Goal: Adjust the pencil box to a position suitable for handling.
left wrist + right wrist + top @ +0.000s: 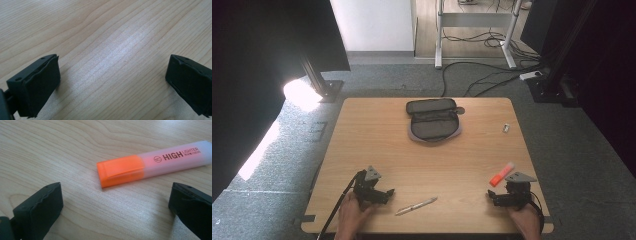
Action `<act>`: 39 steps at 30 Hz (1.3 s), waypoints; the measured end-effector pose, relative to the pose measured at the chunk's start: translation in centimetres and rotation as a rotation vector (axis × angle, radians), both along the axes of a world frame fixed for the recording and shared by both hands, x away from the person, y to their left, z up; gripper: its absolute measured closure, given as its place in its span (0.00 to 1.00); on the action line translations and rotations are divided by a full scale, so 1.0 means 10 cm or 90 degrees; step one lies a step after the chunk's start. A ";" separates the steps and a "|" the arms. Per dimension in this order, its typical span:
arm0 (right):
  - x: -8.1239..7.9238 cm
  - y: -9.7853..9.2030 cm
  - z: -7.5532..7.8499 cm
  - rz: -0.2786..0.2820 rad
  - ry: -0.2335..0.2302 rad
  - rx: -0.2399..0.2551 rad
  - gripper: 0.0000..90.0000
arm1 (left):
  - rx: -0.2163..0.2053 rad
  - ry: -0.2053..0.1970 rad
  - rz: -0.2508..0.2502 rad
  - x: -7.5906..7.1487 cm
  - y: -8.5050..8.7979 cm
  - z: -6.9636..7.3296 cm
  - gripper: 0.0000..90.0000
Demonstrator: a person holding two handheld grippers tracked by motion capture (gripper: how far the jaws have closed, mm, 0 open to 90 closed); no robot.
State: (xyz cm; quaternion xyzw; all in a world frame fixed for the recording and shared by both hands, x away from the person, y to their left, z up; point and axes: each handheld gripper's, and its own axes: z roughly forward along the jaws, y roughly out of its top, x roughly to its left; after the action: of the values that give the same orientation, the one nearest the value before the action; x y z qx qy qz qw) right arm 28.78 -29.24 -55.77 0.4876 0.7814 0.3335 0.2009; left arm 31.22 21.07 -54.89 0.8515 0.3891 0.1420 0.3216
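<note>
While both hands are resting at the bottom edge of the high view, the right gripper [502, 196] is sitting just below the orange highlighter [502, 174], and that is the pairing that counts. Its jaws are standing wide apart, grasping nothing. In the right gripper view the highlighter [152, 163] is lying just ahead of the jaws, in the upper right of the frame, its long axis running almost straight across the gap, orange cap toward the centre. A grip along that line would probably fail, so I judge the wrist is needing a turn first. The left gripper [379, 192], likewise spread and empty, is lying at lower left beside a silver pen [416, 205], well apart from the highlighter.
</note>
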 end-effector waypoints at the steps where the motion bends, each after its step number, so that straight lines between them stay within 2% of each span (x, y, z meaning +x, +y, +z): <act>1: 0.00 0.00 0.00 0.003 0.000 0.000 0.00 | 0.000 0.000 0.000 0.00 0.00 0.00 0.00; 8: 0.00 0.00 0.00 0.006 0.000 0.000 0.00 | 0.001 -0.001 -0.016 0.02 -0.01 0.00 0.00; 14: 0.00 0.00 0.00 0.006 0.000 0.001 0.00 | 0.001 -0.001 0.017 0.02 -0.05 0.00 0.00; 23: 0.00 0.00 0.00 0.006 0.000 0.001 0.00 | -0.002 -0.003 0.029 0.04 -0.06 0.02 0.04; 25: 0.00 0.00 0.00 0.006 0.000 0.001 0.00 | -0.010 0.004 0.028 0.06 -0.06 0.05 0.05; 29: 0.00 0.00 0.00 0.006 0.000 0.001 0.00 | -0.031 -0.001 0.017 0.09 -0.10 0.13 0.07; 32: 0.00 0.00 0.00 0.007 0.000 0.000 0.00 | -0.026 -0.006 0.004 0.13 -0.16 0.20 0.08; 34: 0.00 0.00 0.00 0.007 0.000 0.000 0.00 | -0.038 -0.007 -0.007 0.17 -0.20 0.25 0.09; 39: 0.00 0.00 0.00 0.006 0.000 0.001 0.00 | -0.043 -0.009 -0.027 0.28 -0.32 0.34 0.11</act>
State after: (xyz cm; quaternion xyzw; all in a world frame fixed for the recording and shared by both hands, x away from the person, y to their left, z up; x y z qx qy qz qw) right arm 28.76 -29.24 -55.77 0.4838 0.7837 0.3350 0.1987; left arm 34.03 17.84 -51.49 0.8474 0.3729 0.1278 0.3557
